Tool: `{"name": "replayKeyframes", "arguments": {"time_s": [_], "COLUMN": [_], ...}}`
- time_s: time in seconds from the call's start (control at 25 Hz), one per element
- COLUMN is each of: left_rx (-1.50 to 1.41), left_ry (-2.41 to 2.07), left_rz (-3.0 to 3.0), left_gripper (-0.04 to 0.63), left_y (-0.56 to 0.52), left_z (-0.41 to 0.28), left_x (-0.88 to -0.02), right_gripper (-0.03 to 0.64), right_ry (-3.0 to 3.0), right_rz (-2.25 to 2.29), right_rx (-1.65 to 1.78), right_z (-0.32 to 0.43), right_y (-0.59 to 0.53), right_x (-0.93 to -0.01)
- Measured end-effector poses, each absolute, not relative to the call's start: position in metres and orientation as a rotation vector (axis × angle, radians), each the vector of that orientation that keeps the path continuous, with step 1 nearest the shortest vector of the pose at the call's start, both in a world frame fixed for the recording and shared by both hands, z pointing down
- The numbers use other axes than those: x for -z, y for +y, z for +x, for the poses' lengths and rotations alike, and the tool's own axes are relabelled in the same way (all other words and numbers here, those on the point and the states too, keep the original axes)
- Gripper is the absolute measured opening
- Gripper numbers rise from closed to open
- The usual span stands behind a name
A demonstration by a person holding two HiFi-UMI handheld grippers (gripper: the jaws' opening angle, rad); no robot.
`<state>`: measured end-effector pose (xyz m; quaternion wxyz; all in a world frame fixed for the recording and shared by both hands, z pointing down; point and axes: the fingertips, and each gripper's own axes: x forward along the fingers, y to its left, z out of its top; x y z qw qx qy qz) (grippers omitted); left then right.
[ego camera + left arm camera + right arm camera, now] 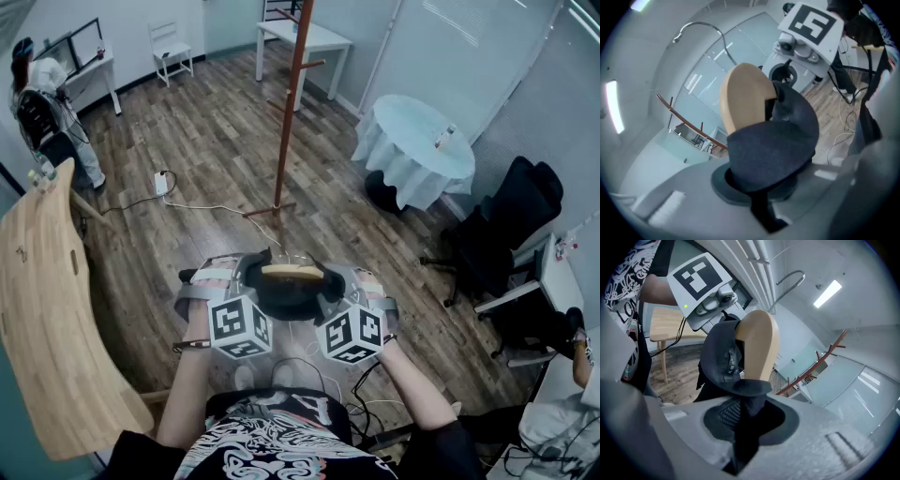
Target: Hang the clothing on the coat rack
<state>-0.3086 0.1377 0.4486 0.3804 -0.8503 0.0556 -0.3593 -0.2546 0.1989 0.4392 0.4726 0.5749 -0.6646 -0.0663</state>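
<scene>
A dark garment (286,296) hangs over a wooden hanger (292,272), held level between my two grippers in front of my chest. My left gripper (251,283) is shut on the garment's cloth (773,150) at one end of the hanger (743,96). My right gripper (330,285) is shut on the cloth (740,394) at the other end (759,343). The metal hook (701,28) points away from me. The brown coat rack (289,103) stands upright on the floor some way ahead, apart from the grippers.
A round table with a white cloth (417,145) stands right of the rack, and a black office chair (506,225) lies further right. A wooden table (42,309) is at my left. Cables and a power strip (160,183) lie on the floor. A person (42,103) stands far left.
</scene>
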Motion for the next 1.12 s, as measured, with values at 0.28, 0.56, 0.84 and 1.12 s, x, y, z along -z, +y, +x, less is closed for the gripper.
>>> {"name": "replayKeyframes", "arguments": {"time_s": [0.28, 0.56, 0.84, 1.12], "left_rx": [0.924, 0.927, 0.932, 0.957], "left_ry": [0.137, 0.127, 0.129, 0.143], "left_rz": [-2.173, -2.153, -2.133, -2.118], "left_gripper": [0.005, 0.005, 0.005, 0.005], "left_y": [0.136, 0.14, 0.148, 0.17], "left_z": [-0.311, -0.309, -0.307, -0.292], "left_x": [-0.455, -0.452, -0.448, -0.447], "right_gripper": [0.067, 0.067, 0.067, 0.067], "right_ry": [-1.624, -1.636, -1.648, -1.676], "right_rz": [1.408, 1.429, 1.444, 1.445], "right_rx": [0.156, 0.156, 0.16, 0.155], "right_z": [-0.257, -0.256, -0.255, -0.238], "right_y": [0.197, 0.201, 0.209, 0.231], "right_x": [-0.445, -0.443, -0.44, -0.442]}}
